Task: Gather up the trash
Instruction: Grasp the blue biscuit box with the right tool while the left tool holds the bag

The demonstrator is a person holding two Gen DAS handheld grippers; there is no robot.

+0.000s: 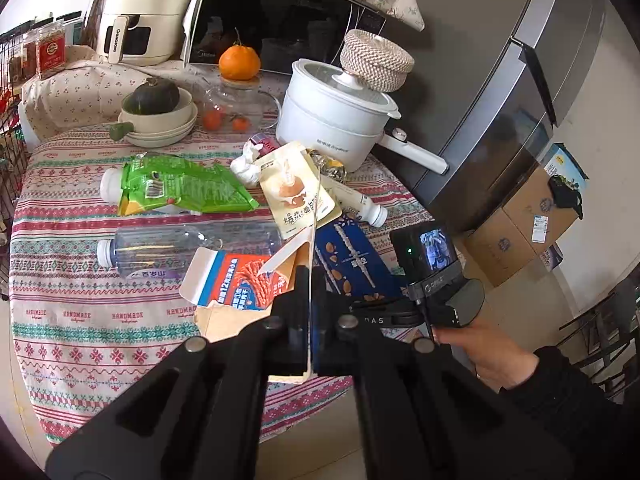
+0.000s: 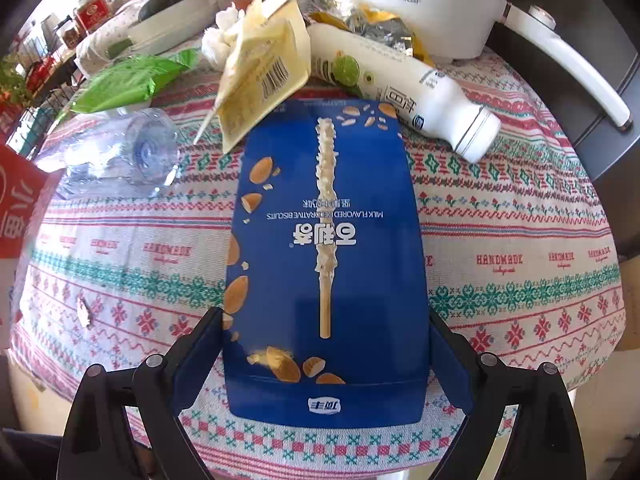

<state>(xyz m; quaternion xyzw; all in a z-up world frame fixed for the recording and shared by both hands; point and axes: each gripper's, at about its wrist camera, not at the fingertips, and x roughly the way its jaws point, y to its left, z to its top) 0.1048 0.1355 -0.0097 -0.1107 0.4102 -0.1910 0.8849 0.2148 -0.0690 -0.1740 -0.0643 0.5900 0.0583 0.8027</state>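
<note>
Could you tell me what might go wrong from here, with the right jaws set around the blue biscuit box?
1. The right gripper stands open astride the blue biscuit box; the flat box may buckle or slip when squeezed.
2. The yellow packet overlaps the box's far end and could be dragged along, nudging the white bottle.
3. The left gripper pinches only the thin edge of the torn carton, which could slip free.

- Blue box [image 2: 326, 264] with brown nuts and a white stick.
- Red, green and white tablecloth [image 2: 520, 240] in patterned stripes.
- Bright green bag [image 1: 184, 188], left.
- Orange fruit [image 1: 239, 62], upper middle.
- White pot [image 1: 336, 120].
</note>
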